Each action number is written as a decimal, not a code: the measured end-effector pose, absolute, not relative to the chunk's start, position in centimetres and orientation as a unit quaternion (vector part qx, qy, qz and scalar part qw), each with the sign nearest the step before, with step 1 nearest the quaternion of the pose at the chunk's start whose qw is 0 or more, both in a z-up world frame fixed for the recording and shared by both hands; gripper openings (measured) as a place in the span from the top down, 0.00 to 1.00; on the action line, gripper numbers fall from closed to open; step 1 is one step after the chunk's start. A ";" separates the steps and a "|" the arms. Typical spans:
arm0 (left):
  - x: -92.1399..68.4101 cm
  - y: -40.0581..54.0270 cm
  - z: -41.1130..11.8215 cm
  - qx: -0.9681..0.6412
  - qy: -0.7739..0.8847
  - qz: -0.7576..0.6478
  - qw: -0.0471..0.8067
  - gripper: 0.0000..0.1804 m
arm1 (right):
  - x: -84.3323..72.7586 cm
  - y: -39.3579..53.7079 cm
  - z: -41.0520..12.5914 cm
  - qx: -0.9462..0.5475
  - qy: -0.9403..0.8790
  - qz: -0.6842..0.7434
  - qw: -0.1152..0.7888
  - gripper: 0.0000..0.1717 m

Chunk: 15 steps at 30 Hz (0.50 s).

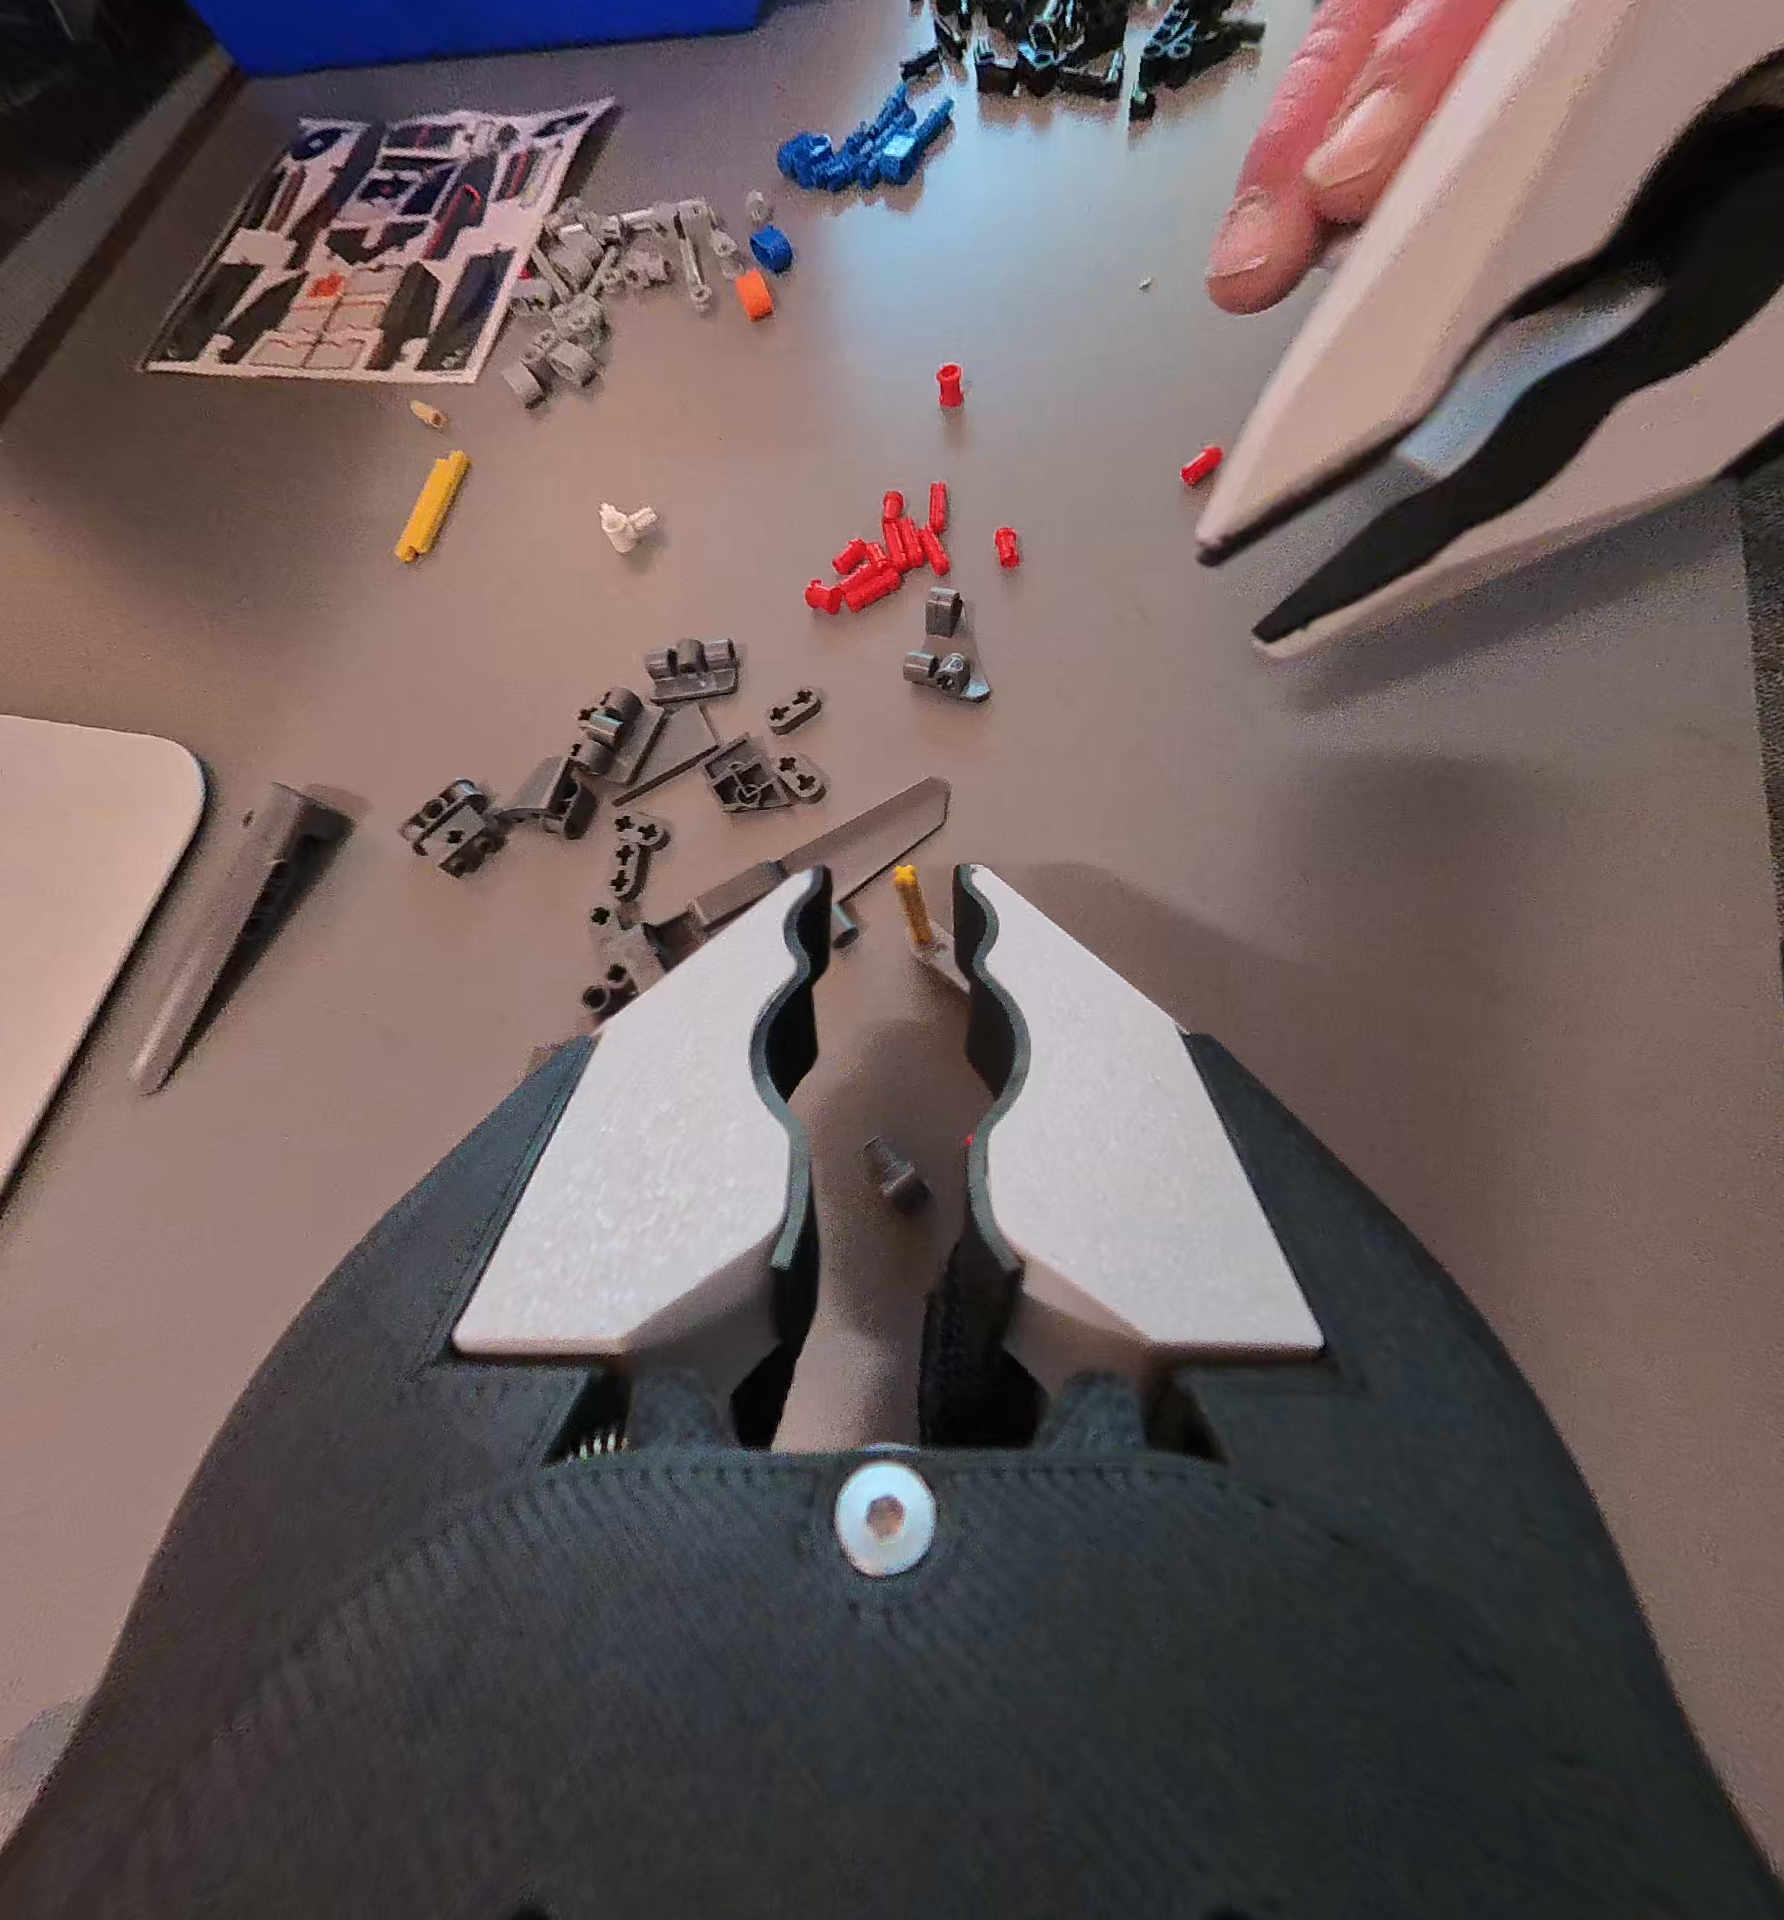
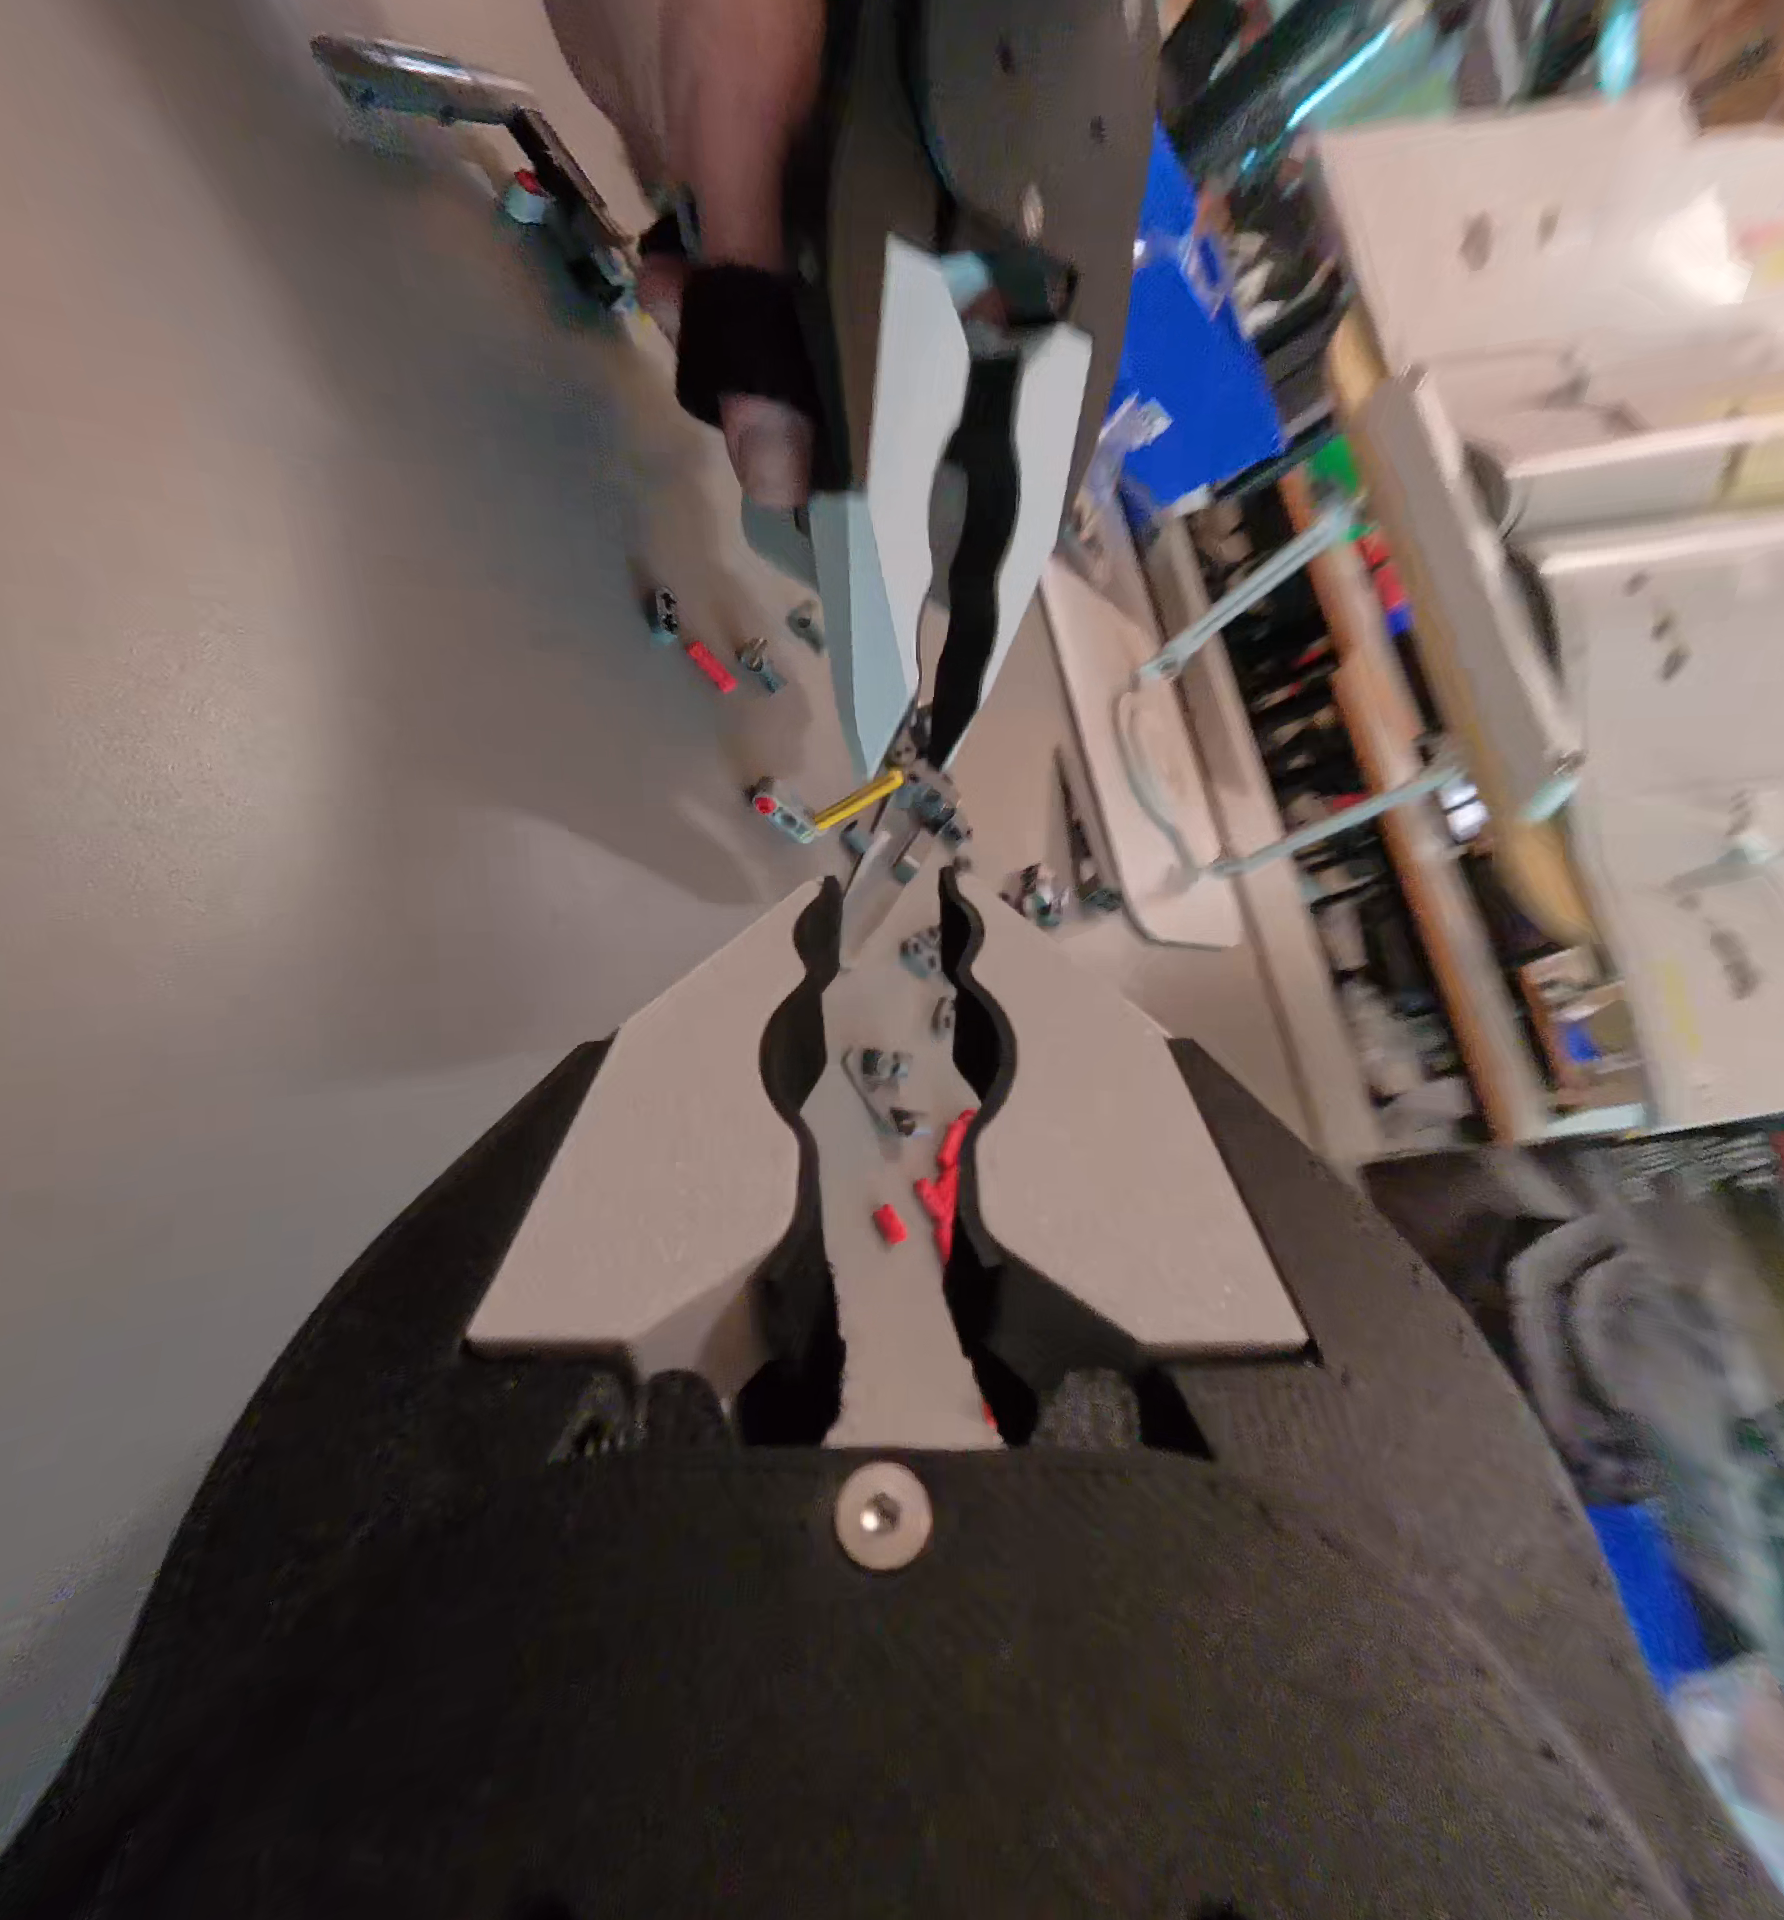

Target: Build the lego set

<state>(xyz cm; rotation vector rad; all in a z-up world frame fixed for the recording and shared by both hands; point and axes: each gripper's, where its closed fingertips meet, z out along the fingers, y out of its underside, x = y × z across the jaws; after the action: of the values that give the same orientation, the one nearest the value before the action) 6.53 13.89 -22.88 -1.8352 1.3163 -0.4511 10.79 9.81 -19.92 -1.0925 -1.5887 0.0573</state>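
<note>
A short yellow axle (image 1: 909,902) stands tilted just below the middle of the left wrist view, between the tips of the left gripper (image 1: 890,883). The jaws are partly spread. The axle rises from a pale grey piece (image 1: 938,958) that touches the inner face of the right-hand fingertip (image 1: 981,904). Whether both pads press on this assembly I cannot tell.

A long flat grey panel (image 1: 867,831) lies on the table (image 1: 1335,987) and runs under the left-hand finger. A small dark grey pin (image 1: 893,1174) lies farther back between the fingers. To the left of centre is a scatter of dark grey parts (image 1: 659,748), and a grey wedge-shaped part (image 1: 233,914) lies at the left edge.

Above the tips is a cluster of red pins (image 1: 883,566). In the upper right, the right gripper (image 1: 1236,587) hangs over the table with its fingers a little apart, and a hand (image 1: 1314,166) shows beside it.

Farther up are a yellow beam (image 1: 431,506), a sticker sheet (image 1: 368,239), blue pieces (image 1: 862,145) and black pieces (image 1: 1075,52). The right wrist view is blurred and rolled.
</note>
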 end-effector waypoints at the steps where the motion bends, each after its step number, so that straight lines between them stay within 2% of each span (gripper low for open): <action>1: 6.3 13.9 -22.6 -0.725 0.524 -0.176 0.411 0.87 | 11.0 10.4 -20.1 -0.492 -0.671 0.040 0.553 0.88; 5: 4.9 13.9 -21.0 -0.714 0.527 -0.161 0.433 0.86 | 11.6 13.6 -21.8 -0.600 -0.645 0.080 0.467 0.85; 11: 3.2 13.4 -20.6 -0.704 0.542 -0.143 0.437 0.87 | 10.1 16.7 -23.8 -0.686 -0.602 0.144 0.383 0.91; 15: 2.2 13.0 -20.7 -0.698 0.551 -0.139 0.437 0.88 | 9.5 17.3 -24.9 -0.720 -0.582 0.168 0.338 0.90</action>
<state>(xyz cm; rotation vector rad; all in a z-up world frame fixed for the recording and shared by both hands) 2.20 13.03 -20.73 -1.7351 1.3706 -0.3449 9.49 17.34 -24.89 -1.8759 -1.5156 0.4383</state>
